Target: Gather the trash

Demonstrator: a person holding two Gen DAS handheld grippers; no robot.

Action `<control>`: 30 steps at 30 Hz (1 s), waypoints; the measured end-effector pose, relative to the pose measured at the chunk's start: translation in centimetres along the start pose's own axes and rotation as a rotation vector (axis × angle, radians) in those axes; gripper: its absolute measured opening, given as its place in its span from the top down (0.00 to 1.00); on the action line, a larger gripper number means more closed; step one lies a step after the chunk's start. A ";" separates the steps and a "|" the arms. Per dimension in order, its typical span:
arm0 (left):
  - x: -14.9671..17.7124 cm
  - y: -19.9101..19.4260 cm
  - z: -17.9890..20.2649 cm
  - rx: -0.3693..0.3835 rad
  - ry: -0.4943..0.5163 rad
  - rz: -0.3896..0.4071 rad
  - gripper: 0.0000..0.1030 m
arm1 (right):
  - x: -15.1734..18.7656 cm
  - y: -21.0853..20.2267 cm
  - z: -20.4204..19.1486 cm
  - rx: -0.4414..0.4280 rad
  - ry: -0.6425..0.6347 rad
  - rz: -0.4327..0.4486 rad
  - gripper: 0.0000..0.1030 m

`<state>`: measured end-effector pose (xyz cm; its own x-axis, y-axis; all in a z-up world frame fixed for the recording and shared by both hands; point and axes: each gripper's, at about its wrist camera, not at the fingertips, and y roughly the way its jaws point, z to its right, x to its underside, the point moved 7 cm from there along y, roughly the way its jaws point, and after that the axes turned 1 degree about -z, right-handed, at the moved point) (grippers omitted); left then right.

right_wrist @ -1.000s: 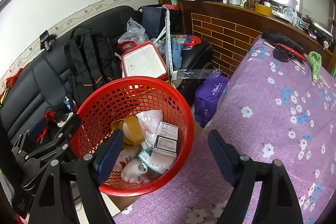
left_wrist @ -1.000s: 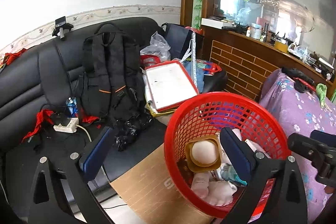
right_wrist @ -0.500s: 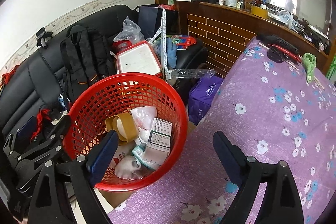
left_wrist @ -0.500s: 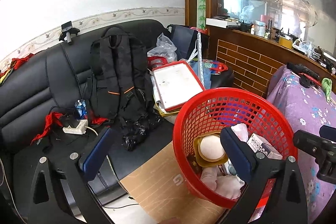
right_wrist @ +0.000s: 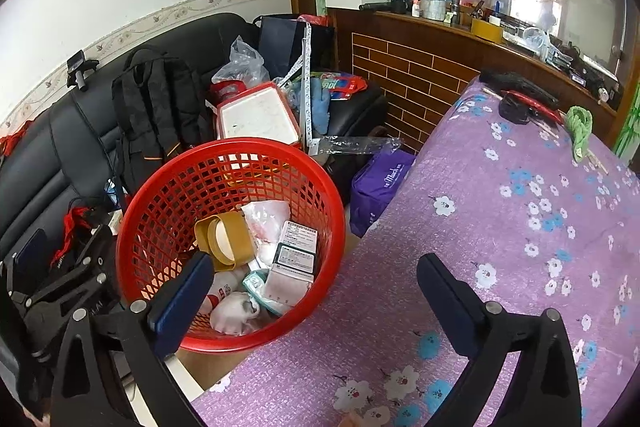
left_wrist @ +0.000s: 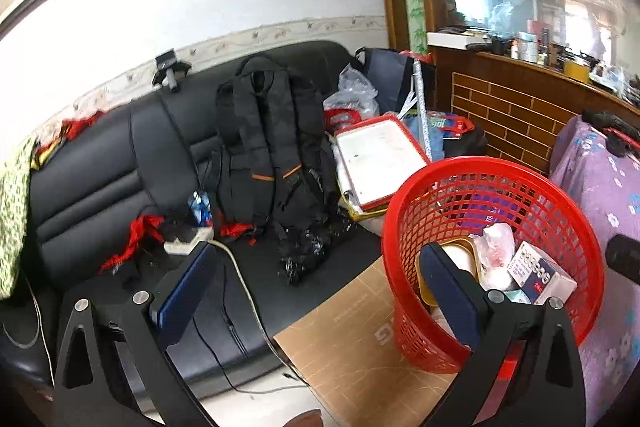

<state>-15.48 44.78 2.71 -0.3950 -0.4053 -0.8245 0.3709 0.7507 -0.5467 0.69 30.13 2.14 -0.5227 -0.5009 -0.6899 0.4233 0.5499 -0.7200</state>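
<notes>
Your right gripper, jaws just spread wide and empty, hangs over the red basket of trash beside the purple tablecloth; your left gripper, also open, has swung leftward.

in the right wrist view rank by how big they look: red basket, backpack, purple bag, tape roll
1. red basket
2. backpack, though it sits farther back, so nearness favours the basket
3. purple bag
4. tape roll
</notes>
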 end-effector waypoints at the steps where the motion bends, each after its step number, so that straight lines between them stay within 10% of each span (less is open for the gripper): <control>1: 0.1 -0.2 0.1 0.001 0.005 0.003 0.02 | 0.0 -0.1 0.0 -0.001 -0.002 0.001 0.00; 12: 1.0 -2.6 0.1 0.145 -0.090 0.016 0.02 | 1.4 -2.4 0.1 -0.005 -0.014 0.031 0.00; 30: 2.6 -8.3 1.1 0.151 -0.065 0.075 0.02 | 5.5 -8.9 3.8 0.016 0.008 0.088 0.00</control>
<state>-18.64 36.92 4.89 -0.3083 -0.3880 -0.8686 0.5209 0.6951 -0.4954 -3.21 19.93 4.47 -0.4888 -0.4458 -0.7499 0.4793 0.5810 -0.6578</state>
